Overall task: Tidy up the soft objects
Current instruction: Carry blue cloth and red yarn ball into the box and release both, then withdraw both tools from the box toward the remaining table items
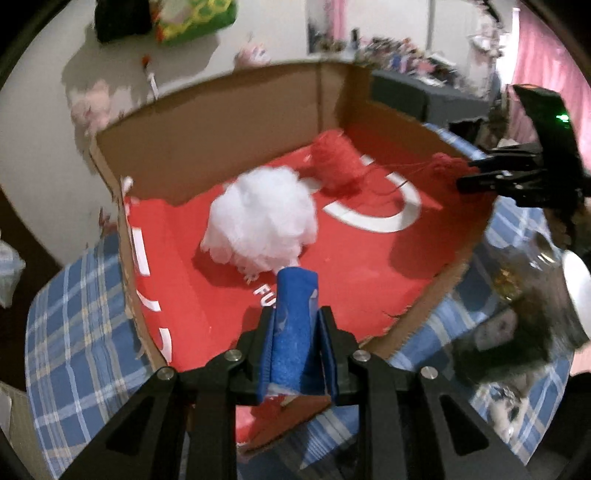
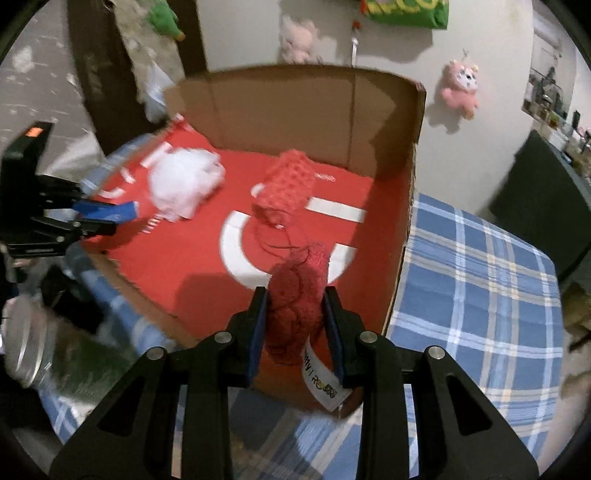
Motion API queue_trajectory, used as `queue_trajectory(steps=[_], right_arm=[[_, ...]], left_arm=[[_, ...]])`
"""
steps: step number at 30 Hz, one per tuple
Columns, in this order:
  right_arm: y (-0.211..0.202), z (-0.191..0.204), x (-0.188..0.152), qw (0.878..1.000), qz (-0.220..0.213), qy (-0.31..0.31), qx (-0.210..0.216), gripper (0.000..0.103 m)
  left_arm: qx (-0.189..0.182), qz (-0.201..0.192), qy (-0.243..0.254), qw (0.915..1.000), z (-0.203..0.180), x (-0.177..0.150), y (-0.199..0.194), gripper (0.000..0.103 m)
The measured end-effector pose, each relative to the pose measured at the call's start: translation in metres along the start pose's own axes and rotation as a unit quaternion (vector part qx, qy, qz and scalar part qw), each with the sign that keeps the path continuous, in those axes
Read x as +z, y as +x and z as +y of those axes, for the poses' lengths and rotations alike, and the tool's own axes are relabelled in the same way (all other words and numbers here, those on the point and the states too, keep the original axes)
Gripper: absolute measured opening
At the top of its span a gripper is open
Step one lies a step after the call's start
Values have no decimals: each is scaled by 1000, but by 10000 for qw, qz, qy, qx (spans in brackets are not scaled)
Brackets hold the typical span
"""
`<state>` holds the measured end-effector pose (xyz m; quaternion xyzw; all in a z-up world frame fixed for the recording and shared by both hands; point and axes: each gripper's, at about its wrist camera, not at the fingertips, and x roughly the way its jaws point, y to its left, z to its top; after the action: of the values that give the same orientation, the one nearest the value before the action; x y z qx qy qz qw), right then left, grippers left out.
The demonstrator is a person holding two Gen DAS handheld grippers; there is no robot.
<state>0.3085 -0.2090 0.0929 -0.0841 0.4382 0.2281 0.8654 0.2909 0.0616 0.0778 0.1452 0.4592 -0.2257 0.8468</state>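
In the left wrist view, the box (image 1: 207, 133) fills mid-frame on the tablecloth (image 1: 74, 332). Inside, the fluff ball (image 1: 260, 221) lies centre. The yarn roll (image 1: 334, 162) lies behind it, to the upper right.

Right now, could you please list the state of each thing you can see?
left claw: shut on blue cloth
right claw: shut on red yarn ball
white stuffing: lying in cardboard box
red knit piece: in box, a strand runs to the ball

A blue plaid cloth (image 2: 476, 273) covered the table. On the pale wall (image 2: 476, 155) hung a pink plush toy (image 2: 460, 88) and a green bag (image 2: 410, 11) (only partly seen). A glass jar (image 2: 29, 347) stood near the left edge.
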Motion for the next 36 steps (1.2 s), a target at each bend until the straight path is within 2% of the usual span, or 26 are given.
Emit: queue_trajectory(steps=[7, 10, 15, 22, 25, 27, 29, 32, 34, 36], right_arm=[[30, 4, 21, 9963, 695, -112, -483, 29], [39, 5, 24, 9940, 866, -141, -653, 30], [45, 4, 31, 9930, 987, -7, -642, 30], [48, 7, 32, 9909, 1085, -82, -789, 31], [51, 10, 33, 9892, 1127, -164, -924, 35], [51, 13, 33, 9883, 1062, -275, -1056, 54], [48, 18, 33, 9883, 1001, -320, -1106, 61], [36, 19, 34, 9903, 841, -218, -1087, 63], [25, 19, 36, 9917, 748, -130, -1034, 63], [10, 21, 36, 9934, 593, -83, -984, 63]], left_arm=[[285, 570, -160, 9978, 9, 12, 27, 25], [406, 769, -240, 9959, 12, 15, 36, 25], [455, 895, -286, 9945, 14, 16, 45, 26], [424, 859, -336, 9948, 15, 19, 44, 29], [401, 822, -307, 9953, 13, 22, 44, 39], [393, 781, -265, 9958, 14, 22, 44, 48], [395, 706, -235, 9964, 11, 22, 40, 55], [428, 532, -253, 9973, 8, 23, 29, 68], [403, 373, -305, 9980, 7, 23, 19, 70], [380, 186, -404, 9983, 6, 22, 3, 77]])
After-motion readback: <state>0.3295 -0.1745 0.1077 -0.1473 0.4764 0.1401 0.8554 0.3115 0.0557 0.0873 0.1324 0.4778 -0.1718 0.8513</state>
